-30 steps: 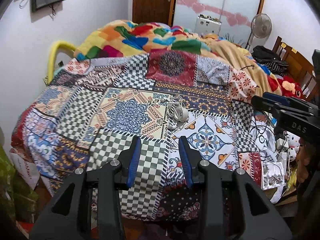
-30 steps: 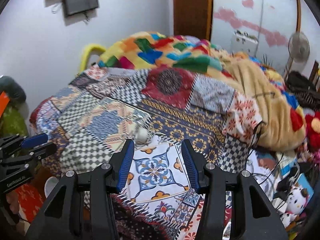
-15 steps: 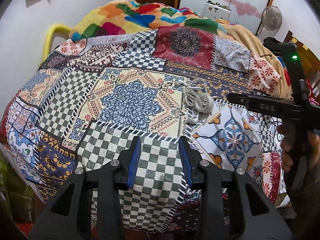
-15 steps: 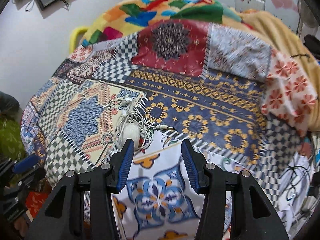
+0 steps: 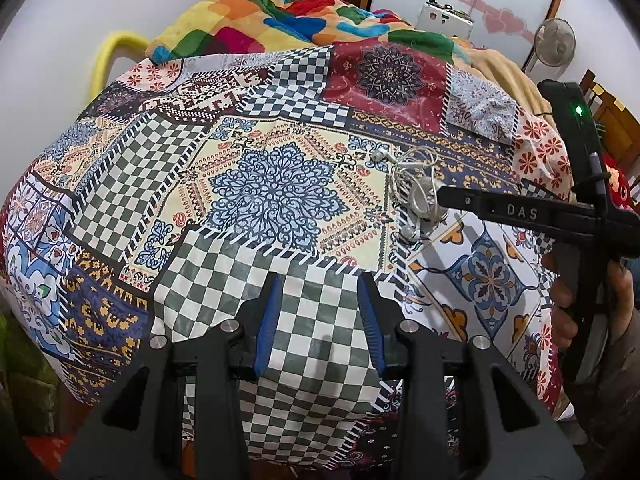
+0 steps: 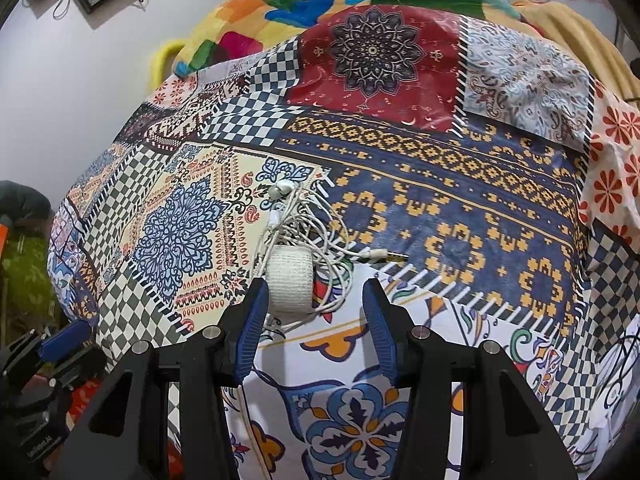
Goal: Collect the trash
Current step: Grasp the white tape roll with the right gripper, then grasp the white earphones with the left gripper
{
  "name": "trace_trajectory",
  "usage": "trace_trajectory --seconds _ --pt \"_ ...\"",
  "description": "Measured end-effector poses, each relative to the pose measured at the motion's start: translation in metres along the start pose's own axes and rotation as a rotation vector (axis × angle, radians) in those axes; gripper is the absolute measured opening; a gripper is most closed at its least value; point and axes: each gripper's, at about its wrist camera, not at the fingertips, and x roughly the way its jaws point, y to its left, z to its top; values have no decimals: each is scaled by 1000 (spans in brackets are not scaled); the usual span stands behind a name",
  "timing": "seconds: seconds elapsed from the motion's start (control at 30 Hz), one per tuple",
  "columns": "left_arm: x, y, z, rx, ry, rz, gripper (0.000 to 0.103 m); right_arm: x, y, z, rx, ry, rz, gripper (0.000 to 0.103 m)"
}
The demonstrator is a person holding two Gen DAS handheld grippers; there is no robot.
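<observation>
A white roll of gauze-like tape (image 6: 289,282) lies on the patchwork bedspread (image 6: 440,200), wrapped in a tangle of white earphone cable (image 6: 320,224). My right gripper (image 6: 315,286) is open and hovers just in front of it. The roll sits at the tip of its left finger, and no pad presses on it. From the left wrist the same cable tangle (image 5: 412,184) shows mid-right, partly hidden by the right gripper's black frame (image 5: 532,212), which a hand (image 5: 560,292) holds. My left gripper (image 5: 320,282) is open and empty over a green checkered patch.
A bright multicoloured blanket (image 5: 280,12) is heaped at the head of the bed, with a yellow bar (image 5: 108,48) at the left. A fan (image 5: 554,42) stands at the back right. The bedspread drops off at the near edge. The left gripper's blue pad (image 6: 64,336) shows low left.
Both grippers have come down and closer to the bed. The right one has closed in on the cable tangle and roll, now at its fingertips. Both stayed open the same width.
</observation>
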Motion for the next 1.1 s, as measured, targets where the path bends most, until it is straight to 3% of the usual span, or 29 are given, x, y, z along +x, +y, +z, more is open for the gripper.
trace_trajectory --seconds 0.4,0.47,0.5,0.53,0.57,0.6,0.87,1.1 --pt "-1 1 -3 -5 8 10 38 14 21 2 -57 23 15 45" --pt "-2 0 -4 -6 10 13 38 16 22 2 -55 24 31 31" --pt "-2 0 -4 -6 10 14 38 16 22 2 -54 27 71 18" --pt "-2 0 -4 -6 10 15 38 15 24 2 -56 33 92 18" --pt "-2 -1 -4 -7 11 16 38 13 26 1 -63 26 55 16" --pt "-3 -1 -4 -9 12 17 38 11 29 0 -77 13 34 6" --pt "-9 -8 0 -10 3 2 38 -41 15 -14 -89 -74 42 7" --pt "7 -30 22 -4 32 -104 38 -58 -24 -31 -35 -96 -54 7"
